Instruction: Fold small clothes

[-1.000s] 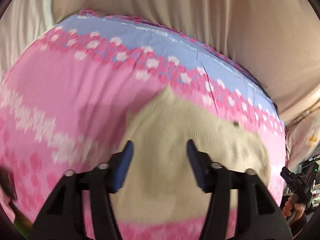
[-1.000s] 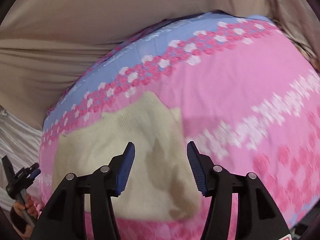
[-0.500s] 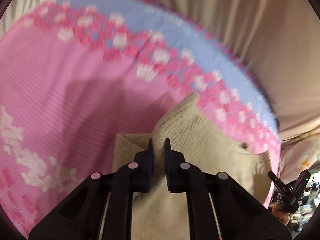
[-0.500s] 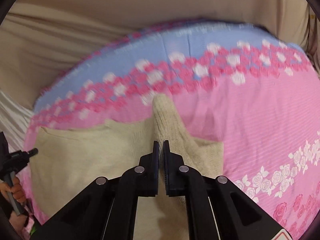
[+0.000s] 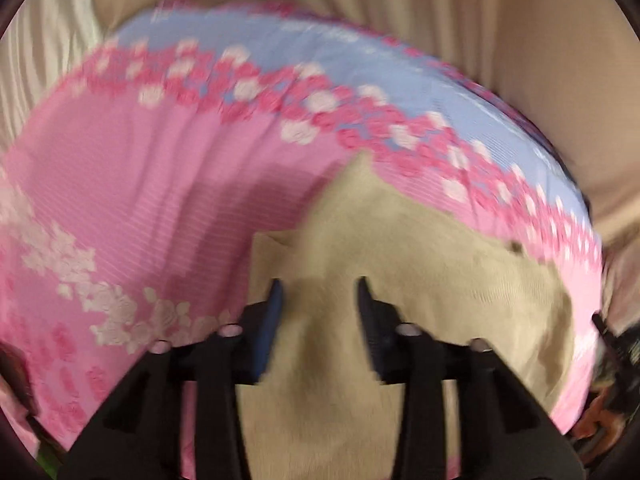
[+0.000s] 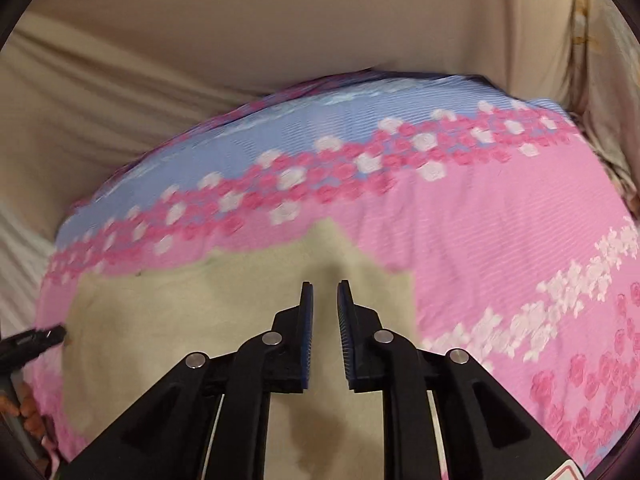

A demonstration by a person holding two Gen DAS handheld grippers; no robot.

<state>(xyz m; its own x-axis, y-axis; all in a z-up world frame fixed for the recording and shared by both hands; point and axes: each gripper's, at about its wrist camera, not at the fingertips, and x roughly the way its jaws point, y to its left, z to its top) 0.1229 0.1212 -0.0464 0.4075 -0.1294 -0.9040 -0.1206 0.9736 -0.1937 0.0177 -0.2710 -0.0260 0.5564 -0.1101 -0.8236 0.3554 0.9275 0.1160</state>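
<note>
A beige knit garment (image 5: 420,280) lies on a pink floral blanket (image 5: 140,200), one pointed corner towards the blanket's blue band. My left gripper (image 5: 319,284) hovers over the garment's left part. Its jaws are opening and stand apart, with cloth lying loose below them and nothing pinched. In the right wrist view the same garment (image 6: 180,312) spreads to the left, its corner just ahead of my right gripper (image 6: 325,286). The right jaws are opening too, and only a narrow gap shows between the blue pads (image 6: 308,320). The pads are not pressing on cloth.
The blanket (image 6: 500,240) lies on a beige sheet (image 6: 240,40) that rises in folds behind it. The other gripper shows at each view's edge: the right one (image 5: 612,332) and the left one (image 6: 32,338), with a hand (image 6: 28,412) below it.
A second ago both grippers were wide open. Half a second ago each was shut on a raised ridge of the garment. Now both have let go and the ridge has sunk flat.
</note>
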